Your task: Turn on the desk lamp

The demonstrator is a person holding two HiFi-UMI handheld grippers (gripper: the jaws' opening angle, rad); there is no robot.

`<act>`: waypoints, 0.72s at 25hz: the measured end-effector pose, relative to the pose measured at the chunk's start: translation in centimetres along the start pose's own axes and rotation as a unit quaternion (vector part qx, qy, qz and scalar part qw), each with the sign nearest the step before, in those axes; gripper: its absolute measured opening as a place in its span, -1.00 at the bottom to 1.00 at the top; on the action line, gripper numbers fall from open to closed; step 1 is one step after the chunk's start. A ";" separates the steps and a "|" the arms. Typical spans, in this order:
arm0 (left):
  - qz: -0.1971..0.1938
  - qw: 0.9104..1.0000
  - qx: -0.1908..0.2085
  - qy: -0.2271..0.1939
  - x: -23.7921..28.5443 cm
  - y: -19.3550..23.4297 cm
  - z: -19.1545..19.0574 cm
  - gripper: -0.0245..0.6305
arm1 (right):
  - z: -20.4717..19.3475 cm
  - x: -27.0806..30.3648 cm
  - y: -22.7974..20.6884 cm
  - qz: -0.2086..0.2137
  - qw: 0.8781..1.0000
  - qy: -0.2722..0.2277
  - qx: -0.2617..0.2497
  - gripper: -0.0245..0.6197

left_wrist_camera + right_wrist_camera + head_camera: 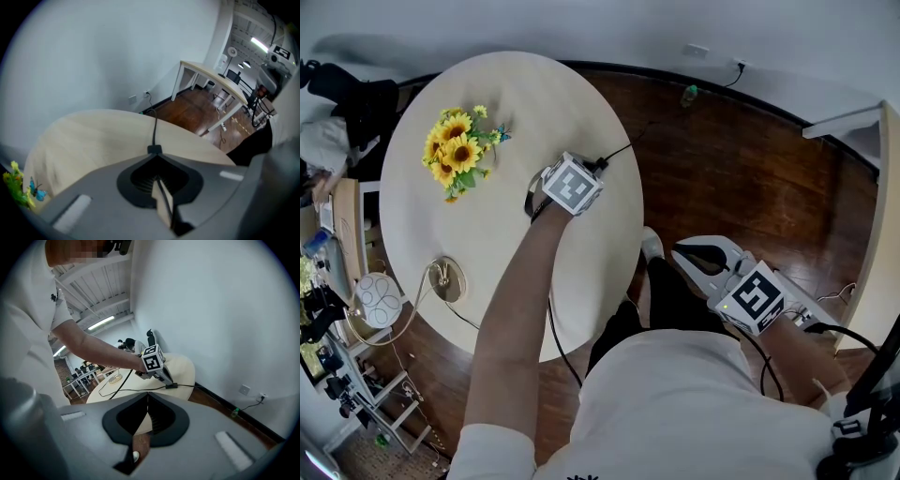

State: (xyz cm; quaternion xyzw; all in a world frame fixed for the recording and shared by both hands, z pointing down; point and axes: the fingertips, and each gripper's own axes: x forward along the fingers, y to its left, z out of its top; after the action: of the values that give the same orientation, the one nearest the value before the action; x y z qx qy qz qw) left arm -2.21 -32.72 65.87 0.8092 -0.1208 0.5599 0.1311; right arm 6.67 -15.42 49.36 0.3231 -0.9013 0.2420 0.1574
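Left gripper (pixel 596 168) mid-frame and right gripper (pixel 680 251) lower right both closed, empty; desk lamp (pixel 379 299) lower left; risk: left tips skid off small cord switch (pixel 154 150), tugging cable.

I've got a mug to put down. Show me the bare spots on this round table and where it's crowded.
Bare: the far end of the table, beyond the sunflowers and the left gripper, and the middle between the sunflowers and the lamp base. Crowded: the right edge, where the gripper sits by the cord, and the near left by the lamp base.
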 end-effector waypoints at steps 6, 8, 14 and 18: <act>-0.036 0.999 -0.021 0.025 0.2 -0.9 0.2 -0.87 | -0.1 0.2 -0.7 0.002 1.000 0.003 0.005 -0.91; -0.034 0.998 -0.010 0.043 0.5 -0.8 0.4 -0.87 | -0.1 0.3 -0.9 0.003 1.000 0.002 0.006 -0.91; -0.016 0.997 0.022 0.067 0.8 0.1 1.0 -0.87 | -0.1 0.3 -1.3 0.000 1.000 0.007 0.010 -0.91; -0.026 0.996 0.019 0.088 0.9 -0.4 0.3 -0.87 | -0.3 0.3 -1.7 -0.002 1.000 0.010 0.009 -0.91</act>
State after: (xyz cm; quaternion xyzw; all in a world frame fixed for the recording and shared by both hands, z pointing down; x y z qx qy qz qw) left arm -1.48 -32.53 66.55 0.7619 -0.0771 0.6276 0.1402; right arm 7.62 -16.56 50.32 0.3238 -0.8969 0.2530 0.1636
